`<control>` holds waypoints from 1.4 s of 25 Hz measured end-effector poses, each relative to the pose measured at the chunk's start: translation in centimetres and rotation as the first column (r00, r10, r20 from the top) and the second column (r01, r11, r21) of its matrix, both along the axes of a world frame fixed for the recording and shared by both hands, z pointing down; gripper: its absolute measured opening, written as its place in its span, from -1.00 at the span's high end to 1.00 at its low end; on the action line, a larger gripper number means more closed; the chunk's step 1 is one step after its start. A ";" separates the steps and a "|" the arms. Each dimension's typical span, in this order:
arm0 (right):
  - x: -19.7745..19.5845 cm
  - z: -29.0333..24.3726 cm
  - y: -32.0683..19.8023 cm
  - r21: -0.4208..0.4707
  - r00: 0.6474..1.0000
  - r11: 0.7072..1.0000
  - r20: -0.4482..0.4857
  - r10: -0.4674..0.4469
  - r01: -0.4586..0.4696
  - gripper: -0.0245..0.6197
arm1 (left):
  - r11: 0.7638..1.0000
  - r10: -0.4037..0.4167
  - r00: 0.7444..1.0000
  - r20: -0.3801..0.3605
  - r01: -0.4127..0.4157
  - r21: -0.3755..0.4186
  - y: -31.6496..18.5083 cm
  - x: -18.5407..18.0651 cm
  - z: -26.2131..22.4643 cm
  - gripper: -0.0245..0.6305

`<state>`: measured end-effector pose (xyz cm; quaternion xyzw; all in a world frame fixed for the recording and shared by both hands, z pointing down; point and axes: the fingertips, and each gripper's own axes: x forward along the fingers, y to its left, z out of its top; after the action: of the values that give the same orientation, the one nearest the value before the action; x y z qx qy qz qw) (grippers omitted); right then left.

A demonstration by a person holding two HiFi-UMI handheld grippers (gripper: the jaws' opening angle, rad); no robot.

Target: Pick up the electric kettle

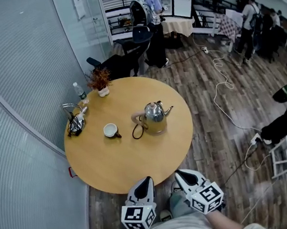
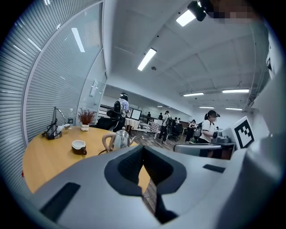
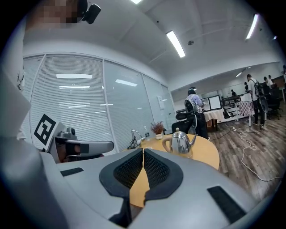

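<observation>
- The polished steel electric kettle [image 1: 155, 116] with its tan curved handle stands upright near the middle of the round wooden counter [image 1: 108, 168]. Its spout points toward the right edge of the head view and its handle toward the left.
- A small white cup with a dark outside [image 1: 111, 130] sits beside the handle, apart from it. A dark cord loop [image 1: 138, 132] lies at the kettle's base.
- The left tool [image 1: 146, 182] and the right tool [image 1: 181, 176] are both held at the counter's near edge, well short of the kettle.
- Each tool is clenched: its ribbed dark pads meet at the tip with nothing between them.
- I judge this to be the approach step, with no grasp begun.
- Next, one tool has to spread its pads, travel across the counter to the handle, and line up so the handle sits between the pads before closing.
- The cup and cord are close enough to call for a careful path.
</observation>
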<state>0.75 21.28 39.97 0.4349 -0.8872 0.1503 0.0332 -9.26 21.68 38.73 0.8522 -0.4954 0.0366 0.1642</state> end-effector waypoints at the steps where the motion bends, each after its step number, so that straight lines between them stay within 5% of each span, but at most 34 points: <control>1: 0.0 0.2 -0.6 -0.001 1.000 1.000 0.003 -0.002 0.002 0.82 | 1.000 -0.003 1.000 0.002 0.003 0.000 -0.6 0.0 0.1 0.92; 22: 4.4 0.5 -19.2 -0.009 0.997 0.997 -0.007 -0.079 0.078 0.82 | 0.998 -0.066 0.998 -0.008 0.066 0.016 -18.5 4.0 0.0 0.92; 35: 7.3 2.3 -23.9 -0.048 0.995 0.994 -0.020 -0.103 0.102 0.82 | 0.991 -0.125 0.991 0.035 0.127 -0.035 -22.2 5.6 2.1 0.92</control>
<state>8.04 -2.59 42.29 0.3897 -0.9041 0.1643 0.0608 -3.68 -0.53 40.80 0.8154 -0.5500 0.0492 0.1739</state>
